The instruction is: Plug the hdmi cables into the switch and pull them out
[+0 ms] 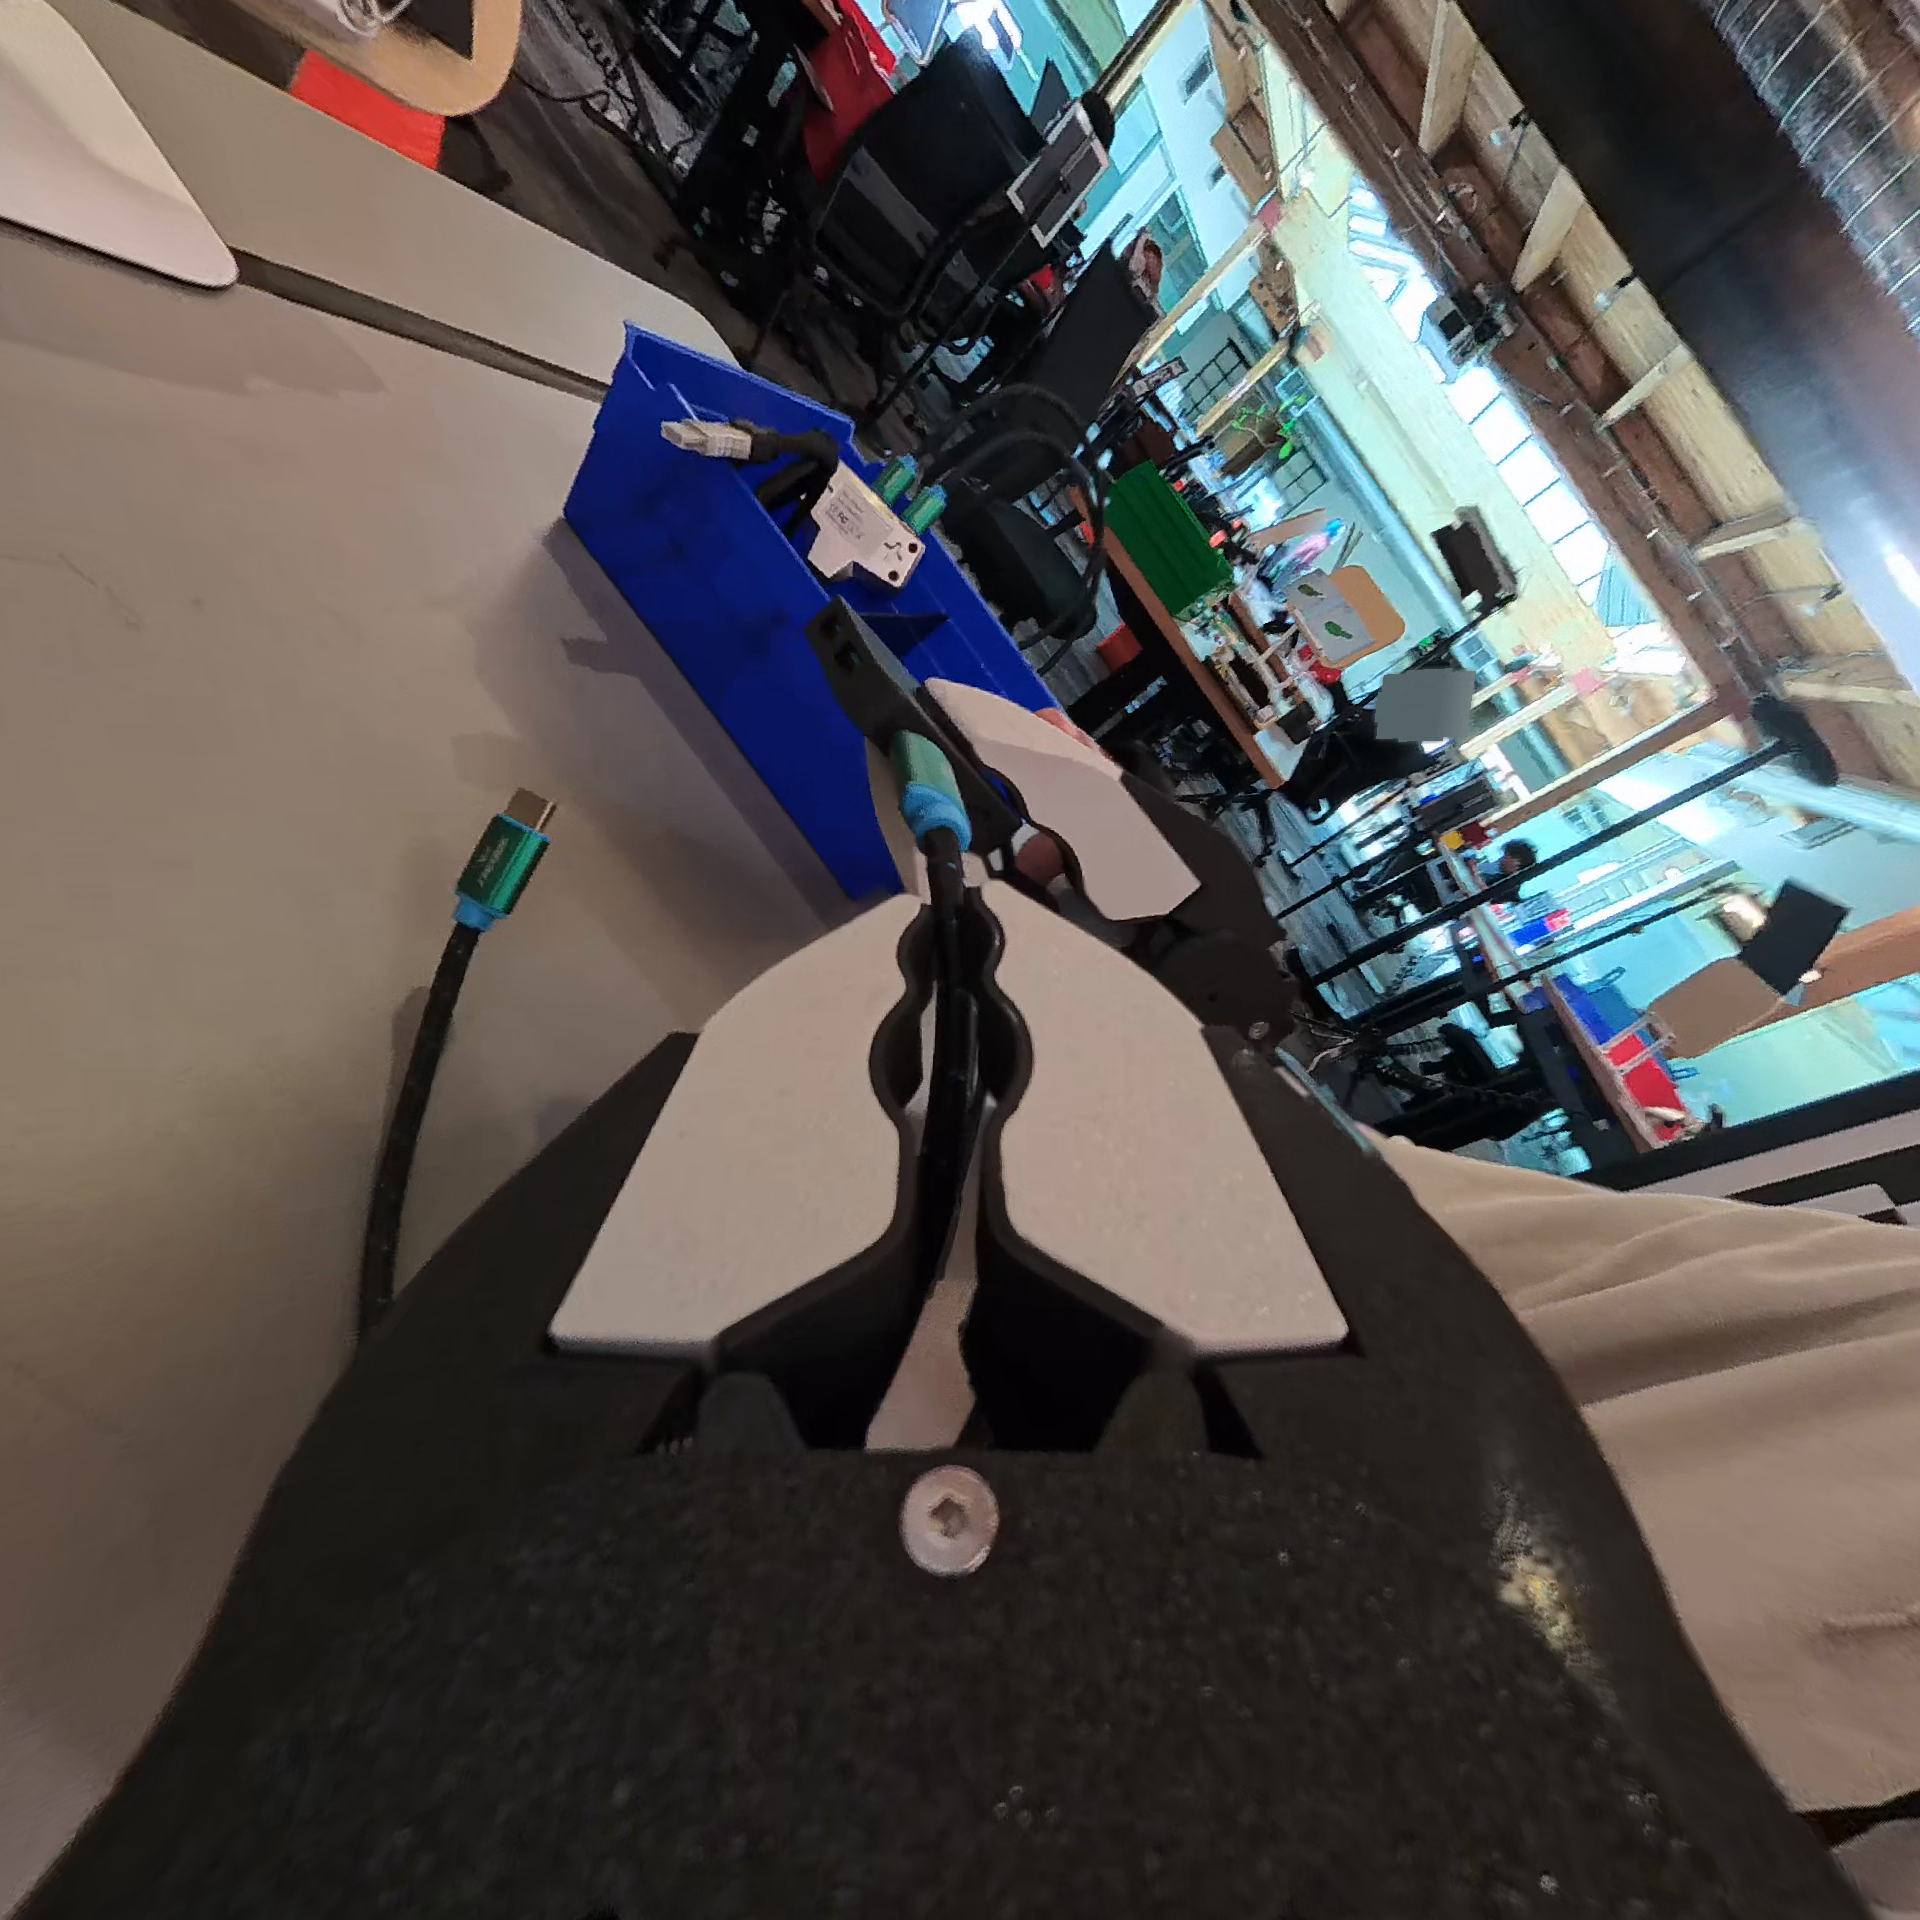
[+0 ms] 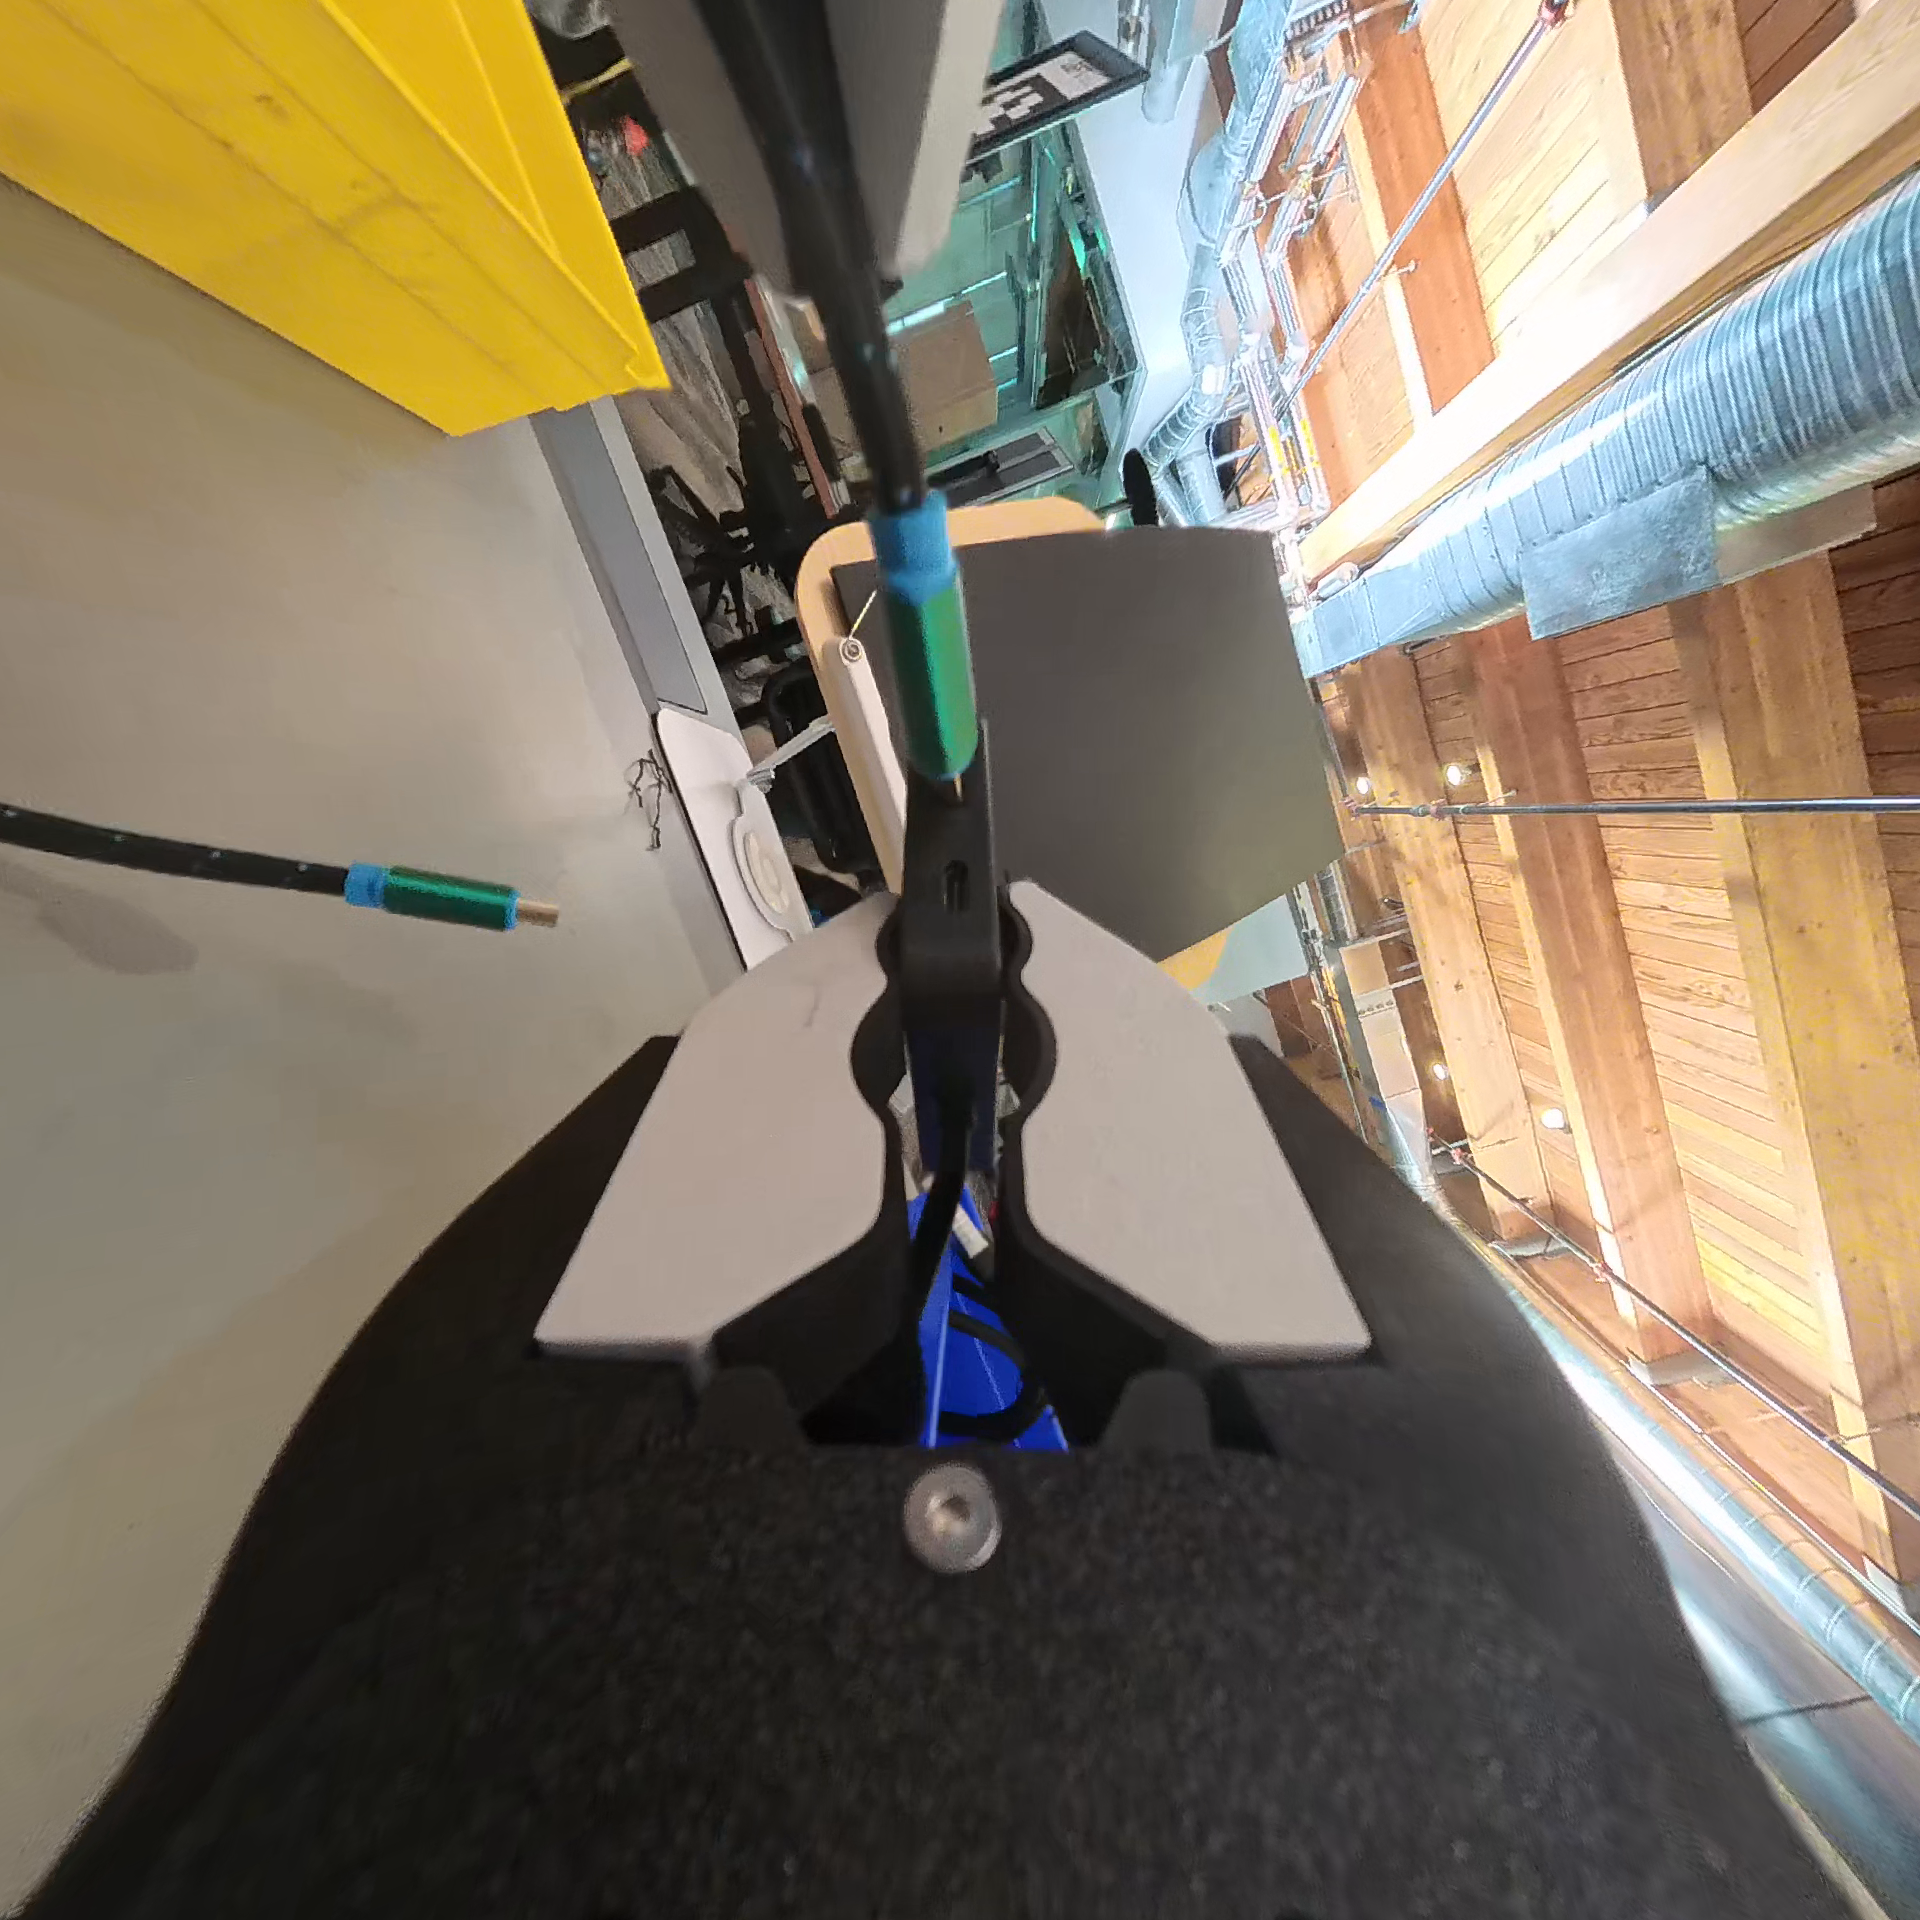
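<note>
My left gripper (image 1: 951,914) is shut on the black cord of an HDMI cable, just behind its green plug (image 1: 928,784) with a blue collar. That plug sits in the black switch (image 1: 868,675), held in the air. My right gripper (image 2: 951,935) is shut on the switch (image 2: 951,894); the green plug (image 2: 935,675) enters its far end from above. The right gripper's grey fingers (image 1: 1070,790) show beyond the plug in the left wrist view. A second green HDMI plug (image 1: 504,857) lies free on the grey table (image 1: 260,675), also in the right wrist view (image 2: 447,899).
A blue bin (image 1: 727,623) holding cables and a white adapter stands on the table behind the switch. A yellow bin (image 2: 312,187) sits at the table's far side. A white pad (image 1: 94,177) lies at the far left. A person's beige trouser leg (image 1: 1662,1403) is at the right. Spacing between my two grippers at the tips: around 9 cm.
</note>
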